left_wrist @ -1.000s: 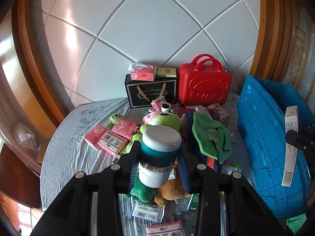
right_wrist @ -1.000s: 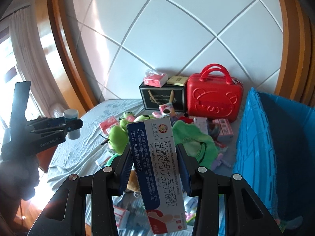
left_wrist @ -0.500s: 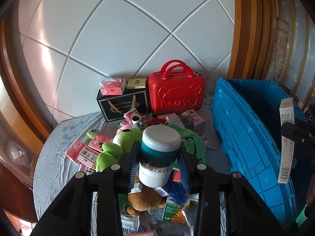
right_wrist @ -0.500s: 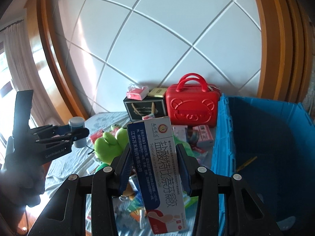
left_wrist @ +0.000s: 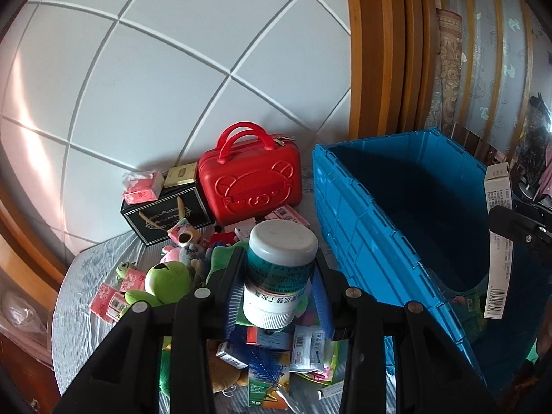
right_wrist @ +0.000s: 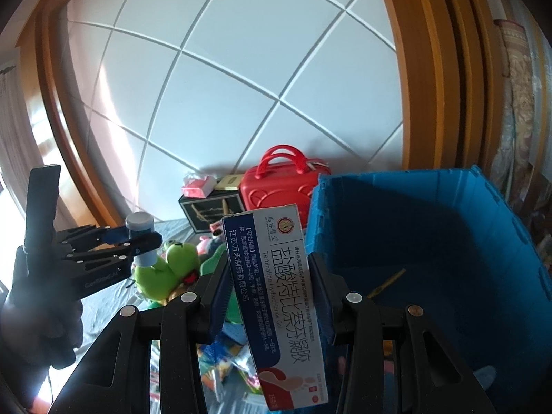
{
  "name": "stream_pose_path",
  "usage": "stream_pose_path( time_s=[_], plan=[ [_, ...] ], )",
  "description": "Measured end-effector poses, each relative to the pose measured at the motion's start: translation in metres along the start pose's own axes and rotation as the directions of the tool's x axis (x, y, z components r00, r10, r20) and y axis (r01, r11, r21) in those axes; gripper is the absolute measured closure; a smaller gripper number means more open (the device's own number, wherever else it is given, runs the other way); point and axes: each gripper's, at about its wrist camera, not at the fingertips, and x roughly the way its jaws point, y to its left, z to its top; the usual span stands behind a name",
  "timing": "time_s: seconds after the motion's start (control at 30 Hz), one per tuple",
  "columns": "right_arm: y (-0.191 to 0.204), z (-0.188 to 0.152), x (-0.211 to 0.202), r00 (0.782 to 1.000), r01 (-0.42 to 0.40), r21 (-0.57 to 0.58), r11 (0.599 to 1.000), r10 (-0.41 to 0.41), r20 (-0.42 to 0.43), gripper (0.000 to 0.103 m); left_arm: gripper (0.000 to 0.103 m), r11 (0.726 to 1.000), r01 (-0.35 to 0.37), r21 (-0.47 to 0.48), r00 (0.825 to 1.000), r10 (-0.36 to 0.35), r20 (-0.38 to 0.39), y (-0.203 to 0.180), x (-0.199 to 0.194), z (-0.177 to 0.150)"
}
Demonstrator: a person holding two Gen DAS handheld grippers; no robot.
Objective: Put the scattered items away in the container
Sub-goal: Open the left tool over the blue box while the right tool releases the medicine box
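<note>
My left gripper (left_wrist: 277,272) is shut on a white-capped medicine bottle (left_wrist: 279,272) with a teal label, held above the pile of scattered items beside the blue crate (left_wrist: 365,241). My right gripper (right_wrist: 270,279) is shut on a long white-and-blue medicine box (right_wrist: 276,296), carried near the blue crate (right_wrist: 431,234), whose dark inside holds a small yellow stick (right_wrist: 386,283). In the right wrist view the left gripper (right_wrist: 138,241) shows at the left with its bottle (right_wrist: 139,224). The box (left_wrist: 496,241) appears at the right edge of the left wrist view.
A red bear-face case (left_wrist: 252,186), a black gift box (left_wrist: 165,214) topped with pink tissue packs, a green frog plush (left_wrist: 165,279), pink packs (left_wrist: 110,300) and several medicine boxes lie on the grey bedspread (left_wrist: 79,296). White padded headboard behind.
Both grippers have swung right with their loads. The pile has slid left in both views, and the crate's open inside now fills the right side.
</note>
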Motion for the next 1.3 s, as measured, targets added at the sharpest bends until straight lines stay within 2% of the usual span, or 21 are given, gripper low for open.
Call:
stream_pose_path(
  time_s=[0.33,0.7,0.97,1.3],
  plan=[
    [-0.045,-0.009,-0.016,0.997,0.072,0.071,0.995,-0.072,0.005,0.061,0.067,0.992,0.084,0.097,0.996,-0.084,-0.006,-0.065,0.013,0.022],
    [-0.096,-0.023,-0.038,0.988,0.151,0.161,0.975,-0.155,0.014,0.061,0.067,0.966,0.170,0.196,0.985,-0.170,-0.013,-0.132,0.025,0.045],
    [-0.138,-0.042,-0.053,0.972,0.231,0.241,0.943,-0.237,-0.004,0.061,0.067,0.928,0.258,0.268,0.965,-0.257,-0.040,-0.187,0.038,0.059],
    [-0.179,-0.059,-0.075,0.940,0.333,0.317,0.888,-0.340,-0.032,0.061,0.067,0.881,0.344,0.326,0.938,-0.338,-0.077,-0.248,0.056,0.066]
  ],
)
